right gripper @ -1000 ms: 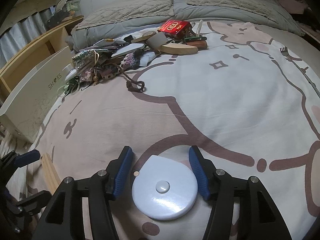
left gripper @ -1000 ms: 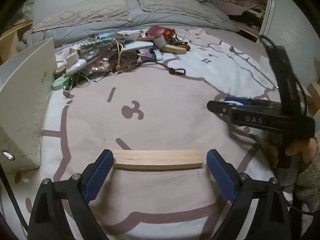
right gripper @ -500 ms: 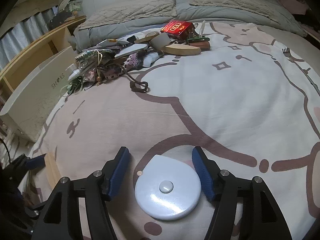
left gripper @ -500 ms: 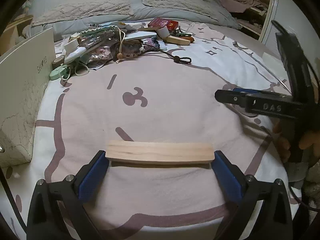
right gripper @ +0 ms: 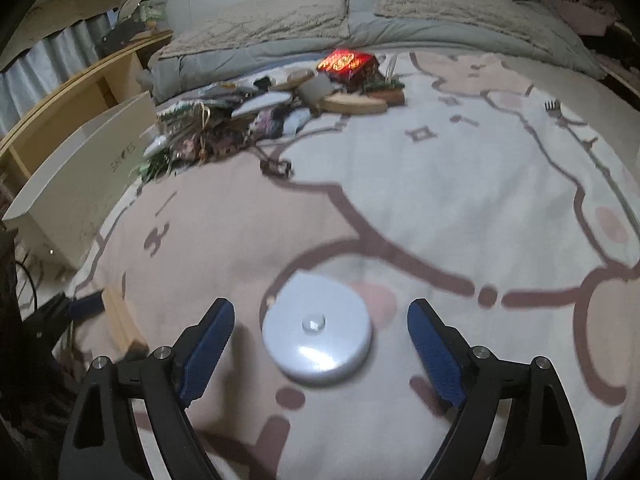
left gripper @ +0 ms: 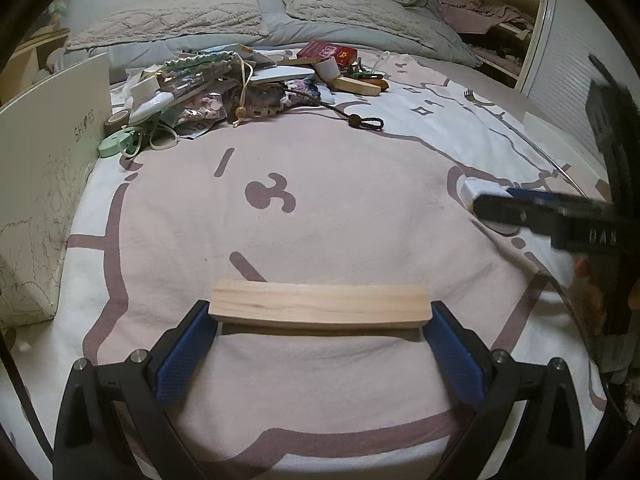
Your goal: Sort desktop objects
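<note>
Both grippers are at the release step. The left gripper (left gripper: 320, 320) has just opened to its widest, and the wood block (left gripper: 320, 306) lies on the blanket (left gripper: 320, 208) at lower centre between its pads, which seem just clear of its ends. The right gripper (right gripper: 320, 326) has just opened too; its pads stand clear of the white disc (right gripper: 317, 328) at lower centre. The next move is likely to back both off and reach for the pile (left gripper: 240, 80) at upper left.

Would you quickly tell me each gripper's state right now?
Left gripper: open, wooden block between its fingers.
Right gripper: open, just widened, white disc released.
</note>
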A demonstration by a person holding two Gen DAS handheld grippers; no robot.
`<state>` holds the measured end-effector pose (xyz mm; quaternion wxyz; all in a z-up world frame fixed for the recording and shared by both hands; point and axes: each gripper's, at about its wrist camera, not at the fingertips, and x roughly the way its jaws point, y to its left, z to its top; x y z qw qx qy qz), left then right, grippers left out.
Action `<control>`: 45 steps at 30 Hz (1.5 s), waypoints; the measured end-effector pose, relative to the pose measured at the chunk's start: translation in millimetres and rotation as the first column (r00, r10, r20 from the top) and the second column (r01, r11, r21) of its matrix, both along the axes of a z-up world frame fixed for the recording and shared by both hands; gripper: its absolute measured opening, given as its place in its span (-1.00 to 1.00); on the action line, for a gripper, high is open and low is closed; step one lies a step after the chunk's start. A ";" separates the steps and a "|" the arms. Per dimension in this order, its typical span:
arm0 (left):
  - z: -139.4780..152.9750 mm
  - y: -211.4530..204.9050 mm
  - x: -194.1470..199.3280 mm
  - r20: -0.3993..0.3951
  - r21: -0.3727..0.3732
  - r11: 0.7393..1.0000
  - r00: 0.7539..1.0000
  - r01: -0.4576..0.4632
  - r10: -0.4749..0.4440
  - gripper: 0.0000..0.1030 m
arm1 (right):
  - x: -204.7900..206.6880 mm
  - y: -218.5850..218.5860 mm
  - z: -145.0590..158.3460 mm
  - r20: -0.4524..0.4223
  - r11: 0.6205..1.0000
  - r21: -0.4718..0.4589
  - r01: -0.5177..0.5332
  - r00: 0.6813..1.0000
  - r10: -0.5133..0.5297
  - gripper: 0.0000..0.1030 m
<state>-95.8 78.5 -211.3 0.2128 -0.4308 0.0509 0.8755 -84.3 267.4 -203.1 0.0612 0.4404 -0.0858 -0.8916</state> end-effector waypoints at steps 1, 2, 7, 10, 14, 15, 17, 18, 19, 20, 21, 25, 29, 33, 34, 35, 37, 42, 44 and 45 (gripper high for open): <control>0.0 -0.1 -0.1 0.000 0.000 1.000 1.000 0.000 0.000 1.00 | 2.6 0.0 -1.1 -0.008 1.000 -0.004 -0.003 1.000 0.003 0.71; 0.0 -0.1 -0.2 -0.001 -0.002 1.000 1.000 0.000 0.000 1.00 | 4.5 -0.1 -0.3 -0.015 1.000 -0.011 -0.007 1.000 0.007 0.71; 0.0 -0.3 -0.1 -0.001 -0.001 1.000 1.000 0.001 -0.001 1.00 | 6.5 0.2 -0.9 -0.011 0.999 -0.032 -0.017 1.000 0.017 0.48; 0.0 -0.1 -0.1 -0.001 -0.003 1.000 1.000 0.001 -0.001 1.00 | 9.3 3.7 -1.3 -0.015 1.000 -0.023 0.015 1.000 -0.015 0.25; 0.2 -0.5 0.1 -0.001 -0.001 1.000 1.000 0.001 -0.001 1.00 | 10.9 4.1 -0.1 -0.004 1.000 -0.009 0.000 1.000 0.000 0.24; 0.2 -0.5 0.1 -0.001 -0.001 1.000 1.000 0.001 -0.001 1.00 | 11.4 0.9 0.7 0.004 1.000 0.023 -0.019 1.000 0.019 0.24; 0.2 -0.6 0.0 -0.001 -0.002 1.000 1.000 0.001 -0.001 1.00 | 13.7 -2.9 1.7 0.014 0.996 0.079 -0.048 0.999 0.047 0.24; 0.2 -0.8 -0.2 -0.001 -0.003 1.000 1.000 0.001 -0.001 1.00 | 15.4 -2.2 2.9 0.016 0.994 0.100 -0.050 0.999 0.048 0.24; 0.2 -1.1 -0.2 -0.001 0.000 1.000 1.000 0.001 -0.001 1.00 | 16.7 -0.3 3.8 0.017 0.993 0.113 -0.041 0.999 0.039 0.22; 0.2 -1.4 -0.3 -0.001 0.002 1.000 1.000 0.001 -0.001 1.00 | 17.8 2.0 4.3 0.018 0.992 0.121 -0.031 0.999 0.029 0.12; 0.2 -0.7 -0.1 0.000 0.001 1.000 1.000 0.001 -0.001 1.00 | 18.8 4.9 4.5 0.020 0.992 0.124 -0.024 1.000 0.022 0.07; -0.2 -1.2 -0.9 0.003 0.001 1.000 1.000 0.001 -0.001 1.00 | 18.9 9.7 4.9 0.012 0.994 0.100 -0.032 0.999 0.031 0.05; -0.1 -1.5 -1.3 0.004 0.002 1.000 1.000 0.002 -0.002 1.00 | 11.2 4.4 4.9 0.008 0.988 0.120 -0.094 0.996 0.094 0.05; 0.1 -2.0 -1.9 0.006 0.004 1.000 1.000 0.002 -0.002 1.00 | -1.3 5.0 3.1 0.035 0.979 0.134 -0.154 0.988 0.150 0.05; -0.1 -1.7 -1.3 0.006 0.004 1.000 1.000 0.002 -0.002 1.00 | -4.4 6.2 2.5 0.047 0.978 0.127 -0.167 0.986 0.162 0.05; 0.0 -1.6 -1.3 0.005 0.003 1.000 1.000 0.002 -0.002 1.00 | -5.2 6.4 2.1 0.051 0.976 0.126 -0.175 0.984 0.170 0.05; 0.0 -1.8 -1.3 0.005 0.003 1.000 1.000 0.002 -0.002 1.00 | -7.8 5.2 2.1 0.057 0.969 0.140 -0.202 0.979 0.196 0.05; 0.1 -1.4 -1.2 0.003 -0.003 1.000 1.000 0.002 -0.002 1.00 | -12.2 6.5 3.6 0.086 0.955 0.165 -0.248 0.968 0.236 0.06; 0.2 -1.4 -1.2 0.003 -0.003 1.000 1.000 0.002 -0.002 1.00 | -12.9 8.0 4.0 0.118 0.945 0.180 -0.274 0.959 0.256 0.10; 0.3 -1.4 -1.3 0.003 -0.002 1.000 1.000 0.002 -0.002 1.00 | -13.0 7.9 4.7 0.127 0.939 0.193 -0.285 0.956 0.264 0.14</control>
